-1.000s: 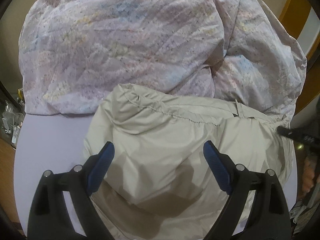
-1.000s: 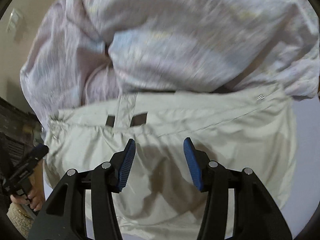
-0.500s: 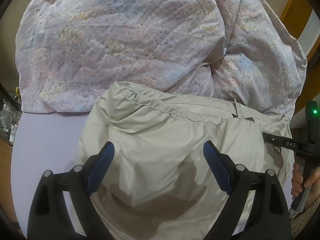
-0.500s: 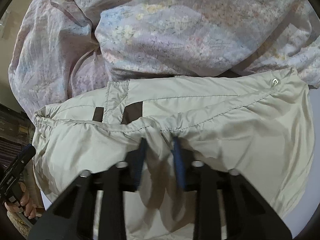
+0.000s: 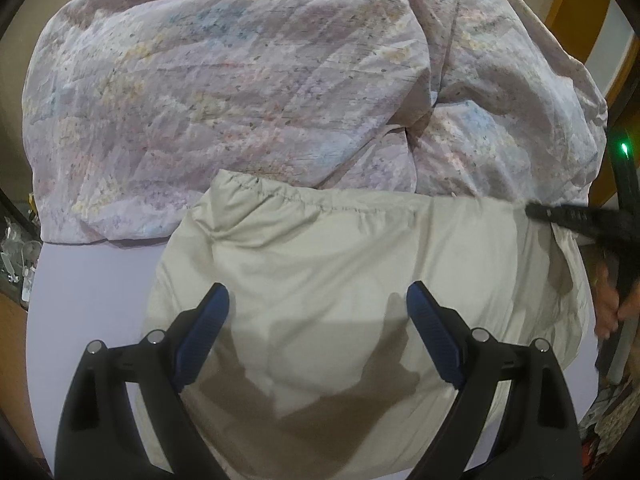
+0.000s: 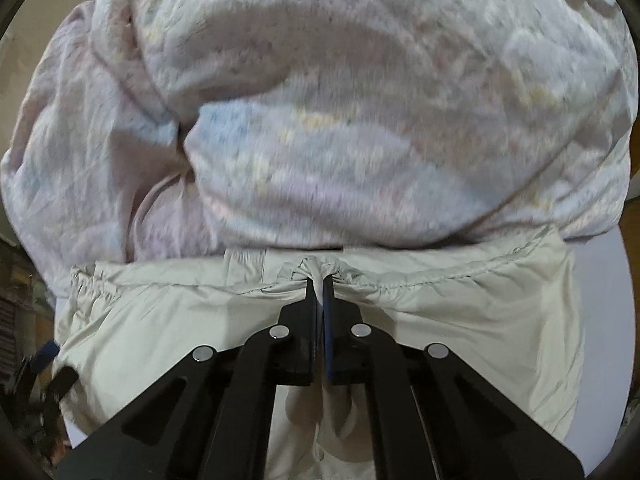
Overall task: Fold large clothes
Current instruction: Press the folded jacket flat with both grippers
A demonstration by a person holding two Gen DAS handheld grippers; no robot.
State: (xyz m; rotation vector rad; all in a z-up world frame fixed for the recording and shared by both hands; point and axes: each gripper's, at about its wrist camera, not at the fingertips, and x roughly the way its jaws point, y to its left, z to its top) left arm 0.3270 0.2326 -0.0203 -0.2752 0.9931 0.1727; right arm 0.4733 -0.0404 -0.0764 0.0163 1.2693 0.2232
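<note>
Right gripper (image 6: 319,285) jaws pinched on beige jacket (image 6: 440,320) seam; left gripper (image 5: 318,330) jaws wide, empty, above it

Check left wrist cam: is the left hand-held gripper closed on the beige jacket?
No, the left hand-held gripper stands wide open above the beige jacket, gripping nothing.

floral quilt (image 6: 360,120) motion-blurred

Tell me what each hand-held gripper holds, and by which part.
The right hand-held gripper pinches the beige jacket at its gathered seam along the far edge. The left hand-held gripper is open, holding nothing.
</note>
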